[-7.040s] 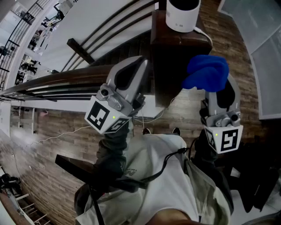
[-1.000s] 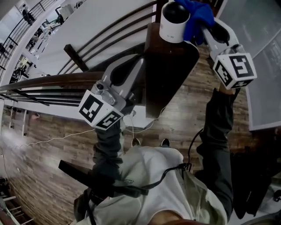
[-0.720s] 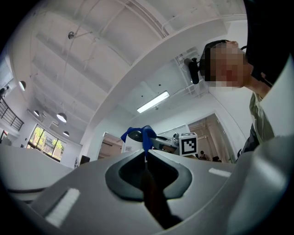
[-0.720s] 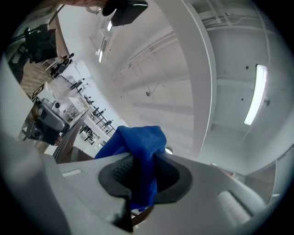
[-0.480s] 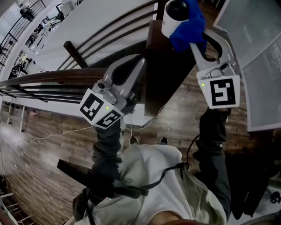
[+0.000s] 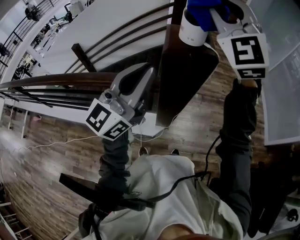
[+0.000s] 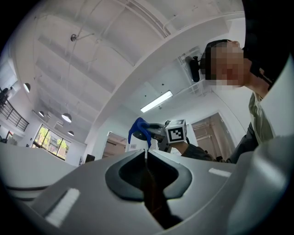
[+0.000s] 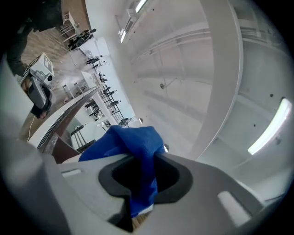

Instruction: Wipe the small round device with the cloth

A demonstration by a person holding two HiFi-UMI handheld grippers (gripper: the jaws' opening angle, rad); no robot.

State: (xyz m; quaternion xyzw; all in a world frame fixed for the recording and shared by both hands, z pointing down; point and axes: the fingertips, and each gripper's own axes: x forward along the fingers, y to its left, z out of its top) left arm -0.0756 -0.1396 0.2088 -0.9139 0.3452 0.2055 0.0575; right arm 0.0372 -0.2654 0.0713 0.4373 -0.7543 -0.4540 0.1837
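The small round white device (image 6: 190,29) stands at the far end of a dark wooden stand (image 6: 183,79), at the top of the head view. A blue cloth (image 6: 201,10) lies over its top and hides the dark cap. My right gripper (image 6: 216,13) is shut on the cloth (image 8: 135,149), which bunches out between the jaws of this gripper (image 8: 138,160). My left gripper (image 6: 151,70) hangs beside the stand's left edge, shut on nothing. In the left gripper view, past the left gripper (image 7: 147,153), the cloth (image 7: 138,129) and the right gripper's marker cube (image 7: 177,133) show.
A dark wooden handrail (image 6: 65,80) runs left of the stand, with an open drop to a lower floor beyond it. A thin white cable (image 6: 61,144) trails over the plank floor (image 6: 197,126). A glass panel (image 6: 281,93) stands at the right.
My right gripper has carried the cloth from the device's front right side up over its top, which hides the black cap. The left gripper has barely moved.
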